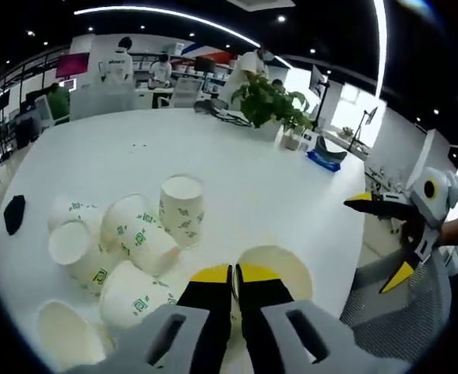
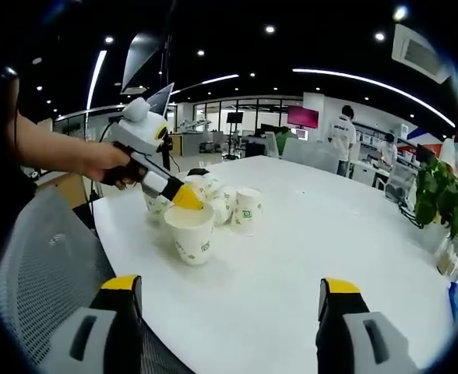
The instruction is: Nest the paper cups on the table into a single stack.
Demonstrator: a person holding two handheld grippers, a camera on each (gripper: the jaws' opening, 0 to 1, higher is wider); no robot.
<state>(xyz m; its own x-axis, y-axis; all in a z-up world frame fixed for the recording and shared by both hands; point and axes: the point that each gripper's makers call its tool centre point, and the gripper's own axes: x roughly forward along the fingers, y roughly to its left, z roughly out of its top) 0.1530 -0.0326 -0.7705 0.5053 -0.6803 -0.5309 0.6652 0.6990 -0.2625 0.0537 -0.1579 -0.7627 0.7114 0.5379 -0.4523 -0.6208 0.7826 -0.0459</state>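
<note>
Several white paper cups with green print are on the white table (image 1: 135, 148). One cup (image 1: 182, 209) stands upright; others lie tipped in a cluster (image 1: 139, 238) to its left. My left gripper (image 1: 234, 274) is shut on the near rim of an upright cup (image 1: 283, 265) by the table edge. From the right gripper view, that cup (image 2: 192, 234) stands in front of the cluster (image 2: 213, 195), with the left gripper (image 2: 188, 199) pinching its rim. My right gripper (image 2: 230, 284) is open, apart from the cups, and appears off the table's side (image 1: 378, 238).
A potted plant (image 1: 272, 101) and a blue object (image 1: 322, 160) sit at the table's far side. A small black object (image 1: 13, 214) lies at the left edge. A grey mesh chair (image 2: 50, 265) stands beside the table. People stand at desks far behind.
</note>
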